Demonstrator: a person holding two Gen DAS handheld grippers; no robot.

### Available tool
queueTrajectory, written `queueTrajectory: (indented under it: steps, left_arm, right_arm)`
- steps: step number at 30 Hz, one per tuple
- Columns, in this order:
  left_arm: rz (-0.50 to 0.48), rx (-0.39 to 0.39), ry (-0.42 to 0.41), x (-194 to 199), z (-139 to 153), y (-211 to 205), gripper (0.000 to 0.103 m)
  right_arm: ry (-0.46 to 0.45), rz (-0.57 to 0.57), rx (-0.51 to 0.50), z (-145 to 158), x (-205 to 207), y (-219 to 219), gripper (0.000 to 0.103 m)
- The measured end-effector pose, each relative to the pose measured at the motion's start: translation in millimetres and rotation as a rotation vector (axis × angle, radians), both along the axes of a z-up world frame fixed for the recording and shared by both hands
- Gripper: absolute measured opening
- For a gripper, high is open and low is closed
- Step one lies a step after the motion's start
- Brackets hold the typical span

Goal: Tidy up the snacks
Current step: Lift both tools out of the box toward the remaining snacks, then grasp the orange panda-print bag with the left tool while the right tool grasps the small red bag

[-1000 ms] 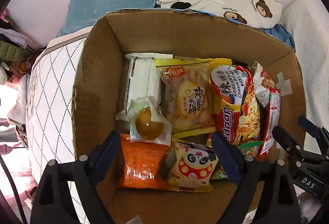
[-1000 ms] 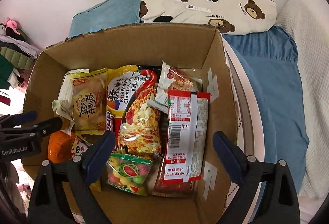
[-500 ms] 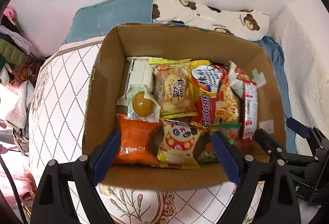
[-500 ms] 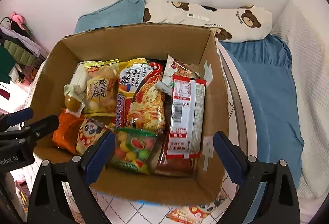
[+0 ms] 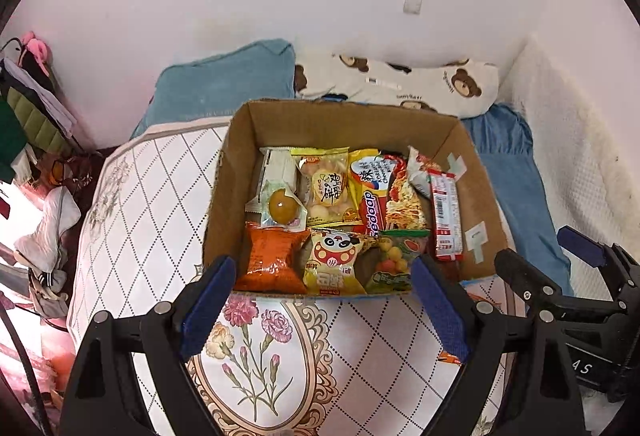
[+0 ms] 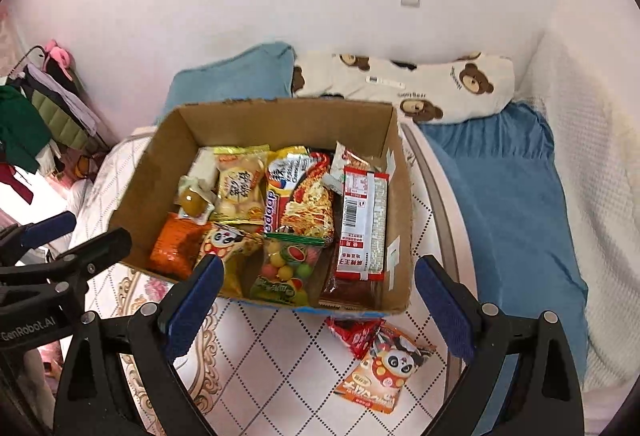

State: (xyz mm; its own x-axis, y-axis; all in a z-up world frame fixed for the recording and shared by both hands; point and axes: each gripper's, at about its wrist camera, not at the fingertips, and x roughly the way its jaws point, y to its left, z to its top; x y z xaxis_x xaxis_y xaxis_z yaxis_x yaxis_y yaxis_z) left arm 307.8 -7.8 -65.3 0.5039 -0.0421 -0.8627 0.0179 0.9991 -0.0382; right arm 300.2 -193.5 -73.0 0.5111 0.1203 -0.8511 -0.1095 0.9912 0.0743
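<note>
A cardboard box (image 5: 332, 120) (image 6: 280, 118) on the bed holds several snack packs: an orange bag (image 5: 272, 256), a panda pack (image 5: 332, 264), a candy bag (image 6: 286, 268), noodles (image 6: 308, 200) and a red-and-white pack (image 6: 362, 220). Outside the box, on the quilt, lie an orange panda pack (image 6: 384, 372) and a small red packet (image 6: 354, 332). My left gripper (image 5: 320, 312) hangs open above the box's near edge, nothing between its fingers. My right gripper (image 6: 316, 310) is open too, above the near wall, empty.
The box sits on a white quilted mattress cover (image 5: 140, 196) with a flower print. A blue pillow (image 5: 224, 84) and a bear-print pillow (image 6: 404, 84) lie behind it; a blue sheet (image 6: 504, 196) runs along the right. Clothes (image 6: 32, 116) hang at the left.
Both grippers have pulled back and risen away from the box, which now looks smaller and farther. The quilt and two loose packs in front of the box have come into view.
</note>
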Motion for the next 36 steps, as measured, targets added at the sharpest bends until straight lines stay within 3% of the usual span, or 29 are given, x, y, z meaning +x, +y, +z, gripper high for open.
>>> queueTrajectory:
  steps: [14, 22, 27, 32, 34, 36]
  left_arm:
    - [0.037, 0.031, -0.117, -55, 21, 0, 0.090]
    - [0.040, 0.045, -0.097, -64, 11, -6, 0.090]
    - [0.008, 0.076, -0.010, -64, -27, -31, 0.090]
    - [-0.110, 0.082, 0.181, -56, -97, -85, 0.090]
    - [-0.166, 0.074, 0.274, -51, -128, -114, 0.090]
    - [-0.215, 0.104, 0.315, -47, -153, -140, 0.090]
  right_arm:
    - [-0.152, -0.031, -0.009, 45, -68, -12, 0.099]
    - [-0.125, -0.066, 0.081, 36, -81, -31, 0.099]
    - [-0.016, -0.135, 0.126, -6, -80, -64, 0.099]
    - [0.166, -0.226, 0.177, -81, -83, -118, 0.099]
    - [0.199, -0.250, 0.204, -104, -90, -137, 0.099]
    - [0.242, -0.283, 0.244, -131, -95, -159, 0.098]
